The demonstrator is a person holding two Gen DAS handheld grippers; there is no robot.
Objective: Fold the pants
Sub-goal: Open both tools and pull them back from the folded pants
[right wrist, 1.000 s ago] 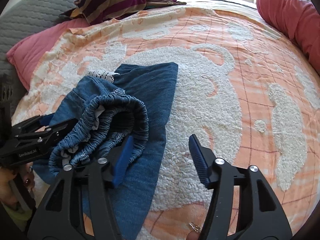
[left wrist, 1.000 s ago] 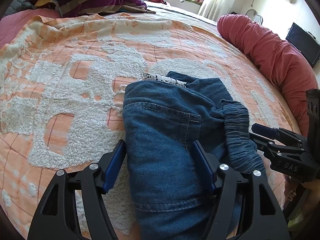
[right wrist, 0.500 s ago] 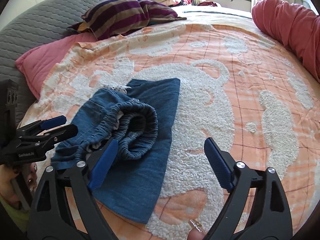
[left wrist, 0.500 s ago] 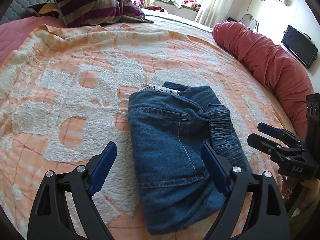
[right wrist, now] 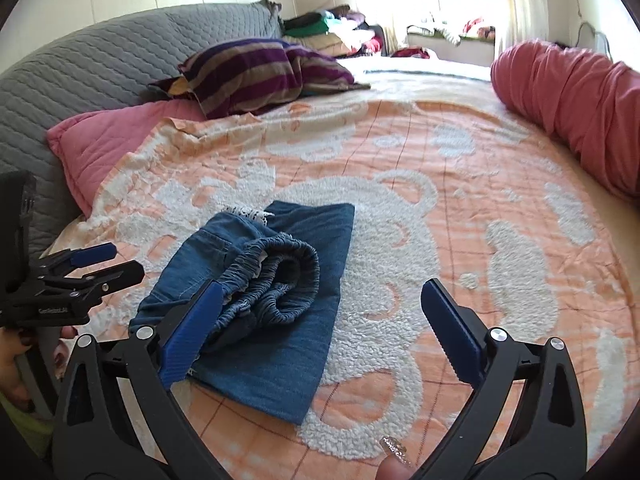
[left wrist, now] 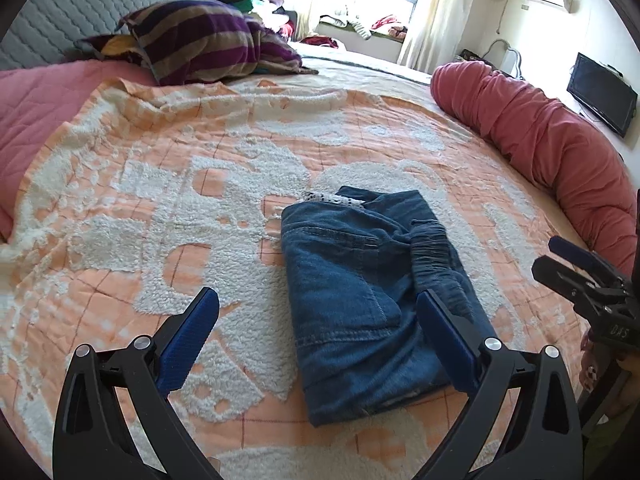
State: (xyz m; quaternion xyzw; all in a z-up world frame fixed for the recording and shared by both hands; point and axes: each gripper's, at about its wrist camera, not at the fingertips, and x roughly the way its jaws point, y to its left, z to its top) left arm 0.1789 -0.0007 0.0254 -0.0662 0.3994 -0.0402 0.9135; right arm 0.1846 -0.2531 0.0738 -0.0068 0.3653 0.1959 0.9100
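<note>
bed, pants folded

on the bed [left wrist: 120, 240], pants [left wrist: 360, 300] in a compact fold, waistband [right wrist: 288, 276] bulging on top. left gripper [left wrist: 318, 334] and right gripper [right wrist: 322, 332] just opened wide, holding nothing. best to press that waistband flat, then lift clear without snagging denim.

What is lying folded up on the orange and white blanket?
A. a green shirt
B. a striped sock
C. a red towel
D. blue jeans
D: the folded blue jeans lie on the orange and white blanket, with denim seams and a gathered waistband showing.
</note>
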